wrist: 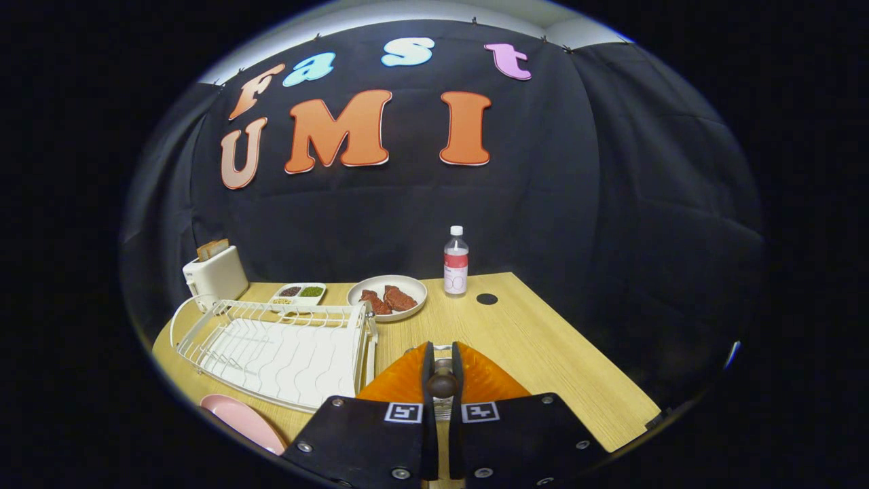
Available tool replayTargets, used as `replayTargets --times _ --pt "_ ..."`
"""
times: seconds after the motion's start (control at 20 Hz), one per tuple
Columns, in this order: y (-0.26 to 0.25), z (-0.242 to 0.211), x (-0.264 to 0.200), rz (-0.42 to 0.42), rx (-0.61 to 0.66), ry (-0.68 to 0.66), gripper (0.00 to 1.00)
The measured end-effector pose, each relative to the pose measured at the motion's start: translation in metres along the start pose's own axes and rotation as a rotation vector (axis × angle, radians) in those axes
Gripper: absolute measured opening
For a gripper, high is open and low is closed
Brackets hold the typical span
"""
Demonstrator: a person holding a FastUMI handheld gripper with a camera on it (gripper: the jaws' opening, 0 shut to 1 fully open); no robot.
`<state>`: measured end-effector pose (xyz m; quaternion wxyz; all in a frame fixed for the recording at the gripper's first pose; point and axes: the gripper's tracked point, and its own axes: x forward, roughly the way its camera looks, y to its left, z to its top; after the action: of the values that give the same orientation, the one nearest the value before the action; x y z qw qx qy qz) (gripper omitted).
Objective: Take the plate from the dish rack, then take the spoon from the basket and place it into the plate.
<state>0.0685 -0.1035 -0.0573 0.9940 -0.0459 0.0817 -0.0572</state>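
My gripper is shut on the spoon, whose dark rounded handle end sits pinched between the two fingers. It is held right over the orange basket, which spreads out to either side of the fingers. A pink plate lies flat on the wooden table, to the left of the fingers and in front of the dish rack. The white wire dish rack stands beyond the plate with nothing in its slots.
Along the back of the table stand a white toaster with bread in it, a small divided dish, a white plate of meat and a water bottle. A dark round cable hole lies near the bottle.
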Motion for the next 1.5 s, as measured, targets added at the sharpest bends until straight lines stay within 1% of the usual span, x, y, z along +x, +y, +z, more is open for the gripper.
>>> replayTargets --times 0.35,0.55,0.75,1.05,1.5 --pt "0.011 0.032 -0.045 -0.021 0.039 -0.057 0.07" --pt "0.029 0.034 -0.073 -0.020 0.058 -0.069 0.06" --pt "0.057 0.031 -0.099 -0.005 0.063 -0.066 0.06" --pt "0.110 0.022 -0.132 0.037 0.072 -0.063 0.06" --pt "0.190 -0.004 -0.155 0.130 0.078 -0.027 0.06"
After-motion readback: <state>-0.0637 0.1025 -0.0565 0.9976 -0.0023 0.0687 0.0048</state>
